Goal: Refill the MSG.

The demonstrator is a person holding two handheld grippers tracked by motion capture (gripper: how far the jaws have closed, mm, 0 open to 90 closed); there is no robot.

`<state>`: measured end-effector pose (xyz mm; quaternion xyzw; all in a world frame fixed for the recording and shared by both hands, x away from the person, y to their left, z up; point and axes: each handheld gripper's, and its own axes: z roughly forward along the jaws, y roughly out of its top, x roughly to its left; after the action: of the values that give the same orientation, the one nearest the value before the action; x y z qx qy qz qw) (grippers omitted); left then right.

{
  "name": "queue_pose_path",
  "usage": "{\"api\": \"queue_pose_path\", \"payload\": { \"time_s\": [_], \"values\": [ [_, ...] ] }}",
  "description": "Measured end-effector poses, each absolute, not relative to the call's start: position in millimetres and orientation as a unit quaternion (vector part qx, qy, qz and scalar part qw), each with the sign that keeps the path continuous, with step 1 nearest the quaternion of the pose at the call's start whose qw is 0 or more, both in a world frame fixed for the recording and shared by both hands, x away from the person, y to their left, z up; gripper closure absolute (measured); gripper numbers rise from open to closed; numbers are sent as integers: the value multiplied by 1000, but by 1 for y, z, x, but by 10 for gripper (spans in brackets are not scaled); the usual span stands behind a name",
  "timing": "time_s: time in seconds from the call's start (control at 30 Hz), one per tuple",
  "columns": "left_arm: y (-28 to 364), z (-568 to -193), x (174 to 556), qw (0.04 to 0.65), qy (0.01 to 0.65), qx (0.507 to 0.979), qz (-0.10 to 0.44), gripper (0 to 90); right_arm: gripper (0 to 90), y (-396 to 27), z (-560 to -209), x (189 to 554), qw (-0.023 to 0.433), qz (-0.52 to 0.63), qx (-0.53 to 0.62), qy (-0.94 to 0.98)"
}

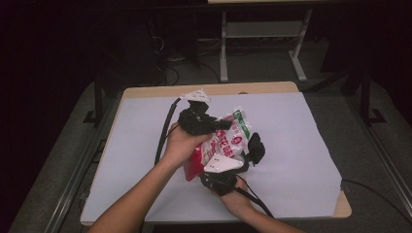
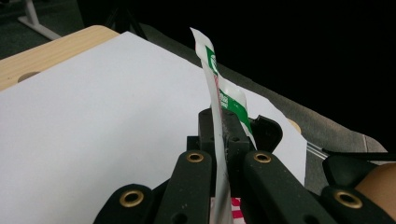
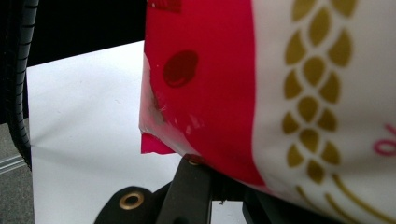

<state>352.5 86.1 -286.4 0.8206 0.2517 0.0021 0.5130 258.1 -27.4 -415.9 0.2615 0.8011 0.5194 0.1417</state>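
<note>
A snack bag (image 1: 232, 138), red and white with a green strip at its top, is held up over the white sheet between both grippers. My left gripper (image 1: 218, 125) comes in from the left and is shut on the bag's thin upper seam. In the left gripper view that white and green seam (image 2: 212, 70) stands on edge, pinched between the black jaws of the left gripper (image 2: 224, 128). My right gripper (image 1: 253, 145) is at the bag's lower right side. In the right gripper view the bag's red and white face (image 3: 280, 93), printed with gold wheat ears, hides the jaw tips of the right gripper (image 3: 219, 186).
A white sheet (image 1: 296, 145) covers most of the wooden table (image 1: 160, 91). Grey floor rails run along both sides. A metal stand (image 1: 223, 53) and loose cables lie on the floor beyond the far edge. Each gripper trails a black cable (image 1: 165, 126).
</note>
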Motion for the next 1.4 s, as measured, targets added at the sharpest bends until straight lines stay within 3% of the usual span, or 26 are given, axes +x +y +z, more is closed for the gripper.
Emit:
{"api": "queue_pose_path", "payload": {
  "time_s": [1.4],
  "values": [
    [81,-287,353,503,251,827,4,900,900,-28,-417,259,141,522,262,799]
  ]
}}
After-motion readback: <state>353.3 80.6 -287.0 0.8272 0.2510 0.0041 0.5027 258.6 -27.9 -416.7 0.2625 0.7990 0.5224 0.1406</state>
